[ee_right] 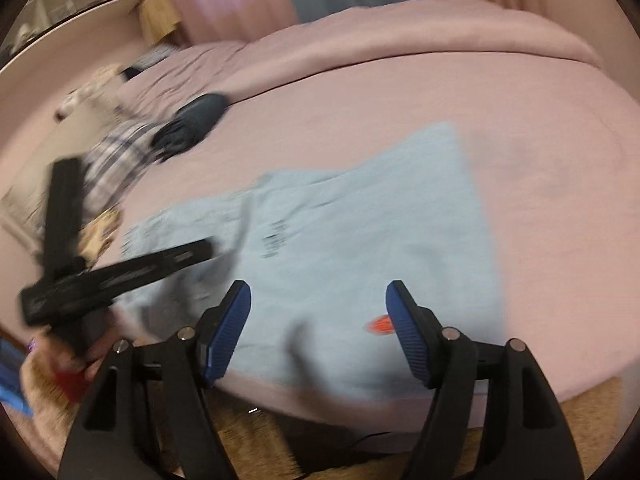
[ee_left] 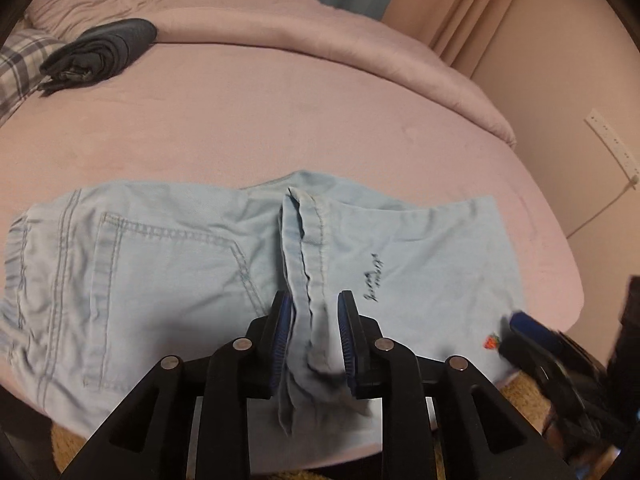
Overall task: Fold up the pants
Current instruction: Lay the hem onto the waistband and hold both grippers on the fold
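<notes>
Light-blue denim pants (ee_left: pixel 168 264) lie spread across the near part of a pink bed (ee_left: pixel 280 112), already doubled over: waistband and back pocket to the left, the leg portion with dark script and a small red strawberry patch (ee_left: pixel 492 341) to the right. Judged from the layout, at least one fold is made; the hem has yet to be laid down, and further folding and squaring appear outstanding. Left gripper (ee_left: pixel 312 336): jaws closed to a narrow gap, pinching a raised hemmed edge of the pants, which stands up from the flat cloth and drapes down between them. Right gripper (ee_right: pixel 318 332): jaws spread wide, holding nothing, poised over the near right area of the pants beside the patch; contact with the cloth cannot be determined owing to blur. A folded dark garment (ee_left: pixel 104 50) and plaid fabric (ee_left: pixel 20 68) lie well apart at the far left.
</notes>
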A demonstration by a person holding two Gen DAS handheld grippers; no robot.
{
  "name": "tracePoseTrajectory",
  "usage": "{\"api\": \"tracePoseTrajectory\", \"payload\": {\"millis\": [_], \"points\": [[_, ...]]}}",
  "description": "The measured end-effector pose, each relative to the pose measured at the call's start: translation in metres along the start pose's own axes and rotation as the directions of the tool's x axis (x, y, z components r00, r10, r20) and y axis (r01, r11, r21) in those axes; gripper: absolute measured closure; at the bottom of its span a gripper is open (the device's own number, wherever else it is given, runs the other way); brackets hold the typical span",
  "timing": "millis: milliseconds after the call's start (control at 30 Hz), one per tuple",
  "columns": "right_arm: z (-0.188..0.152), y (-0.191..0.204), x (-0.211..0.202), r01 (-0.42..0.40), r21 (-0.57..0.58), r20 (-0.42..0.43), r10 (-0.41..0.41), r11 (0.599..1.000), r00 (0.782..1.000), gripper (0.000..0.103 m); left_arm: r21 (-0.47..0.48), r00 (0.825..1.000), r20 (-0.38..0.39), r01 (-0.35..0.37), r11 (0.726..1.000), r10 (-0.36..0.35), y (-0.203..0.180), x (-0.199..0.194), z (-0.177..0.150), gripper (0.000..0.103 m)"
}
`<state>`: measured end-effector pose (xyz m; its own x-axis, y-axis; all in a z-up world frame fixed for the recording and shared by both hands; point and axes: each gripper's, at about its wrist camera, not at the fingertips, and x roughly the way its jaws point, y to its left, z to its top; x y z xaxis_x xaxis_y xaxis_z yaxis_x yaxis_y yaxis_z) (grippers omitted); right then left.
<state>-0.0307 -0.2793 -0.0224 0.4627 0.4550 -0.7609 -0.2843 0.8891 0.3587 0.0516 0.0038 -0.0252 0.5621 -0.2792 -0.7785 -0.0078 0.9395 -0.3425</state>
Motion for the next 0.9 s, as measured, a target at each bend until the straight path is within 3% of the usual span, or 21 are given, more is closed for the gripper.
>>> {"api": "tracePoseTrajectory", "payload": {"millis": [33, 100, 200, 433, 567, 633, 800, 900], "points": [[-0.003, -0.01, 0.009, 0.055, 0.012, -0.035, -0.055, 0.998, 0.998, 0.035, 0.007, 1.0, 0.0, 0.006, 1.0, -0.006, -0.001, 0.0, -0.005, 0.082], [-0.012, -0.021, 0.025, 0.072, 0.017, -0.084, -0.07, 0.997, 0.994, 0.04, 0.026, 1.0, -0.016, -0.023, 0.999, 0.023, -0.003, 0.008, -0.015, 0.082], [-0.023, -0.021, 0.025, 0.118, -0.043, -0.035, -0.12, 0.992, 0.992, 0.055, 0.059, 0.994, -0.033, -0.105, 0.993, 0.107, -0.002, 0.02, -0.028, 0.082], [-0.021, -0.025, 0.009, 0.108, 0.004, -0.064, -0.108, 0.994, 0.992, 0.057, 0.007, 0.997, -0.007, -0.083, 0.997, 0.083, 0.012, -0.013, -0.036, 0.082], [-0.024, -0.032, 0.009, 0.093, 0.031, -0.066, -0.09, 0.995, 0.994, 0.057, 0.005, 0.998, 0.067, 0.015, 1.0, -0.015, 0.003, -0.042, -0.037, 0.082], [-0.025, -0.03, 0.014, 0.101, 0.03, -0.066, -0.099, 0.994, 0.993, 0.057, 0.014, 0.996, 0.069, 0.06, 0.998, -0.061, 0.0, -0.041, -0.038, 0.082], [-0.026, -0.025, 0.016, 0.128, -0.002, -0.059, -0.127, 0.992, 0.99, 0.056, 0.051, 0.999, -0.03, -0.013, 0.999, 0.015, -0.005, -0.001, -0.054, 0.082], [-0.028, -0.028, 0.014, 0.121, -0.001, -0.055, -0.121, 0.993, 0.991, 0.056, 0.083, 0.999, 0.002, -0.047, 0.995, 0.046, -0.008, 0.002, -0.06, 0.082]]}}
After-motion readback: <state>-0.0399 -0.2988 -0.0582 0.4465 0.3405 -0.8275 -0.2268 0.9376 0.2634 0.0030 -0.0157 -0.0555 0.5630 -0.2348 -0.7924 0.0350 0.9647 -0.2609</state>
